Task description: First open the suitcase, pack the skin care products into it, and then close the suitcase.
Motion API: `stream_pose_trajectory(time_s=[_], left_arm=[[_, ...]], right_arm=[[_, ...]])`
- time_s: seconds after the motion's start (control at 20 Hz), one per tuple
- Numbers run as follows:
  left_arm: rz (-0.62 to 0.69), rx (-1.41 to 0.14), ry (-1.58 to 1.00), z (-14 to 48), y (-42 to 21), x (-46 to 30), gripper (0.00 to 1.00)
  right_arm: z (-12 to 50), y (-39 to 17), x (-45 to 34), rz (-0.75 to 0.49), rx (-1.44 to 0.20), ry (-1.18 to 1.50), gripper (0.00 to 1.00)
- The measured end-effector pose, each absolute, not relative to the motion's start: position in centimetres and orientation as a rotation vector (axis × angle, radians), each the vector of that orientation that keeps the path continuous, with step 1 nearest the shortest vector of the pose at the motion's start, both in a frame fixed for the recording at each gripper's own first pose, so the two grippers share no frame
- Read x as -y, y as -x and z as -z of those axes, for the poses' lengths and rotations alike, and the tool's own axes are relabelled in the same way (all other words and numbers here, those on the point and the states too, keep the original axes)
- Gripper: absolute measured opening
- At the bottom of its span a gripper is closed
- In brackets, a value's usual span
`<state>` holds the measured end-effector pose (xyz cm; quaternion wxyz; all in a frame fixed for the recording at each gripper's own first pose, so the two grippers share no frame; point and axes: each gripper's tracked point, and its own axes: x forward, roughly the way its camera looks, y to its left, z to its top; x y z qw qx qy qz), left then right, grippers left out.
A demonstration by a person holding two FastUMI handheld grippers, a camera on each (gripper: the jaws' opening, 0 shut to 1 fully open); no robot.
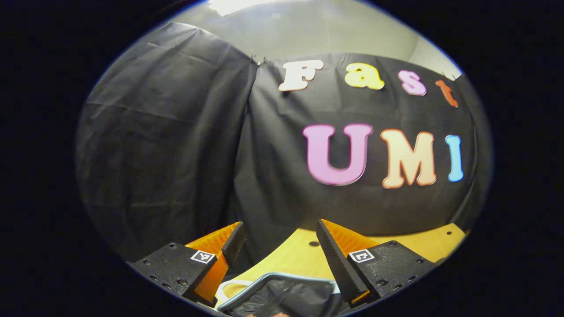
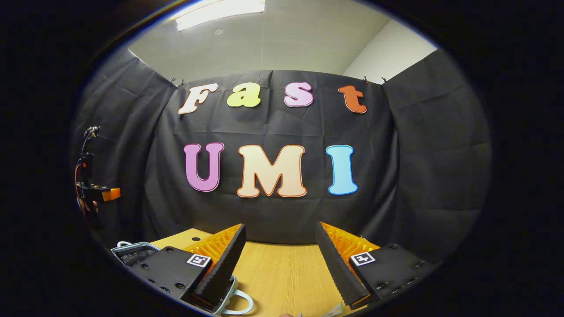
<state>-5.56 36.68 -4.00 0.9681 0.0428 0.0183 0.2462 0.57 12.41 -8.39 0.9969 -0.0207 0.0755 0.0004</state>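
Though cut off at the bottom of the left gripper view, lies closest: a small dark, soft-lined suitcase with a rounded grey rim [image 1: 264, 277], on the pale wooden tabletop [image 1: 299, 259] at its near edge, directly beneath the left gripper [image 1: 280, 223] and apart from both fingers. Cannot tell whether open or zipped. Judged light, with a stiff rim and limp fabric walls; likely to slide on the smooth wood, so best taken by the rim or by the pale looped handle [image 1: 227, 286] beside it, with the other gripper steadying. Left jaws spread wide, clasping nothing. Right gripper [image 2: 280, 225] likewise spread and unladen, hovering over bare wood by the near edge. Counted: one suitcase, one looped handle, two grippers, one small dark hole [image 1: 314, 243] in the tabletop farther back. No skin care product told for sure; a pale green sliver [image 2: 335, 309] at the near edge, too cropped to name. Farther off, at the left side of the right gripper view, a hand [image 2: 86, 204] gripping the left gripper. Farthest, the black cloth wall [image 1: 176, 132].
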Motion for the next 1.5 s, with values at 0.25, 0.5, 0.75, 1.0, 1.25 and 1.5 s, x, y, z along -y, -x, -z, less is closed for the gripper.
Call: stream_pose_trajectory(time_s=[0.25,0.5,0.75,1.0,1.25,1.5], left_arm=[[-0.354,0.004,-0.112,2.4,2.8,-24.8,0.94],[-0.207,-0.010,-0.098,4.3,0.9,-14.7,0.96],[-0.157,-0.042,-0.044,6.3,1.0,-8.3,0.97],[-0.101,-0.092,-0.057,8.7,1.2,-3.0,0.97],[-0.016,-0.219,-0.049,14.4,2.5,3.6,0.96],[0.044,-0.309,-0.069,20.0,4.0,8.5,0.96]], right_arm=[[7.2,-0.7,-8.3,0.008,-0.134,0.016,0.99],[6.8,-0.3,-4.7,0.007,-0.136,-0.001,0.99],[6.6,-0.1,-2.4,-0.012,-0.132,-0.007,0.99],[6.6,0.4,-0.4,-0.036,-0.133,-0.016,0.99],[6.9,1.4,1.8,-0.062,-0.147,-0.004,0.99],[7.5,2.2,3.6,-0.076,-0.194,-0.059,0.99]])
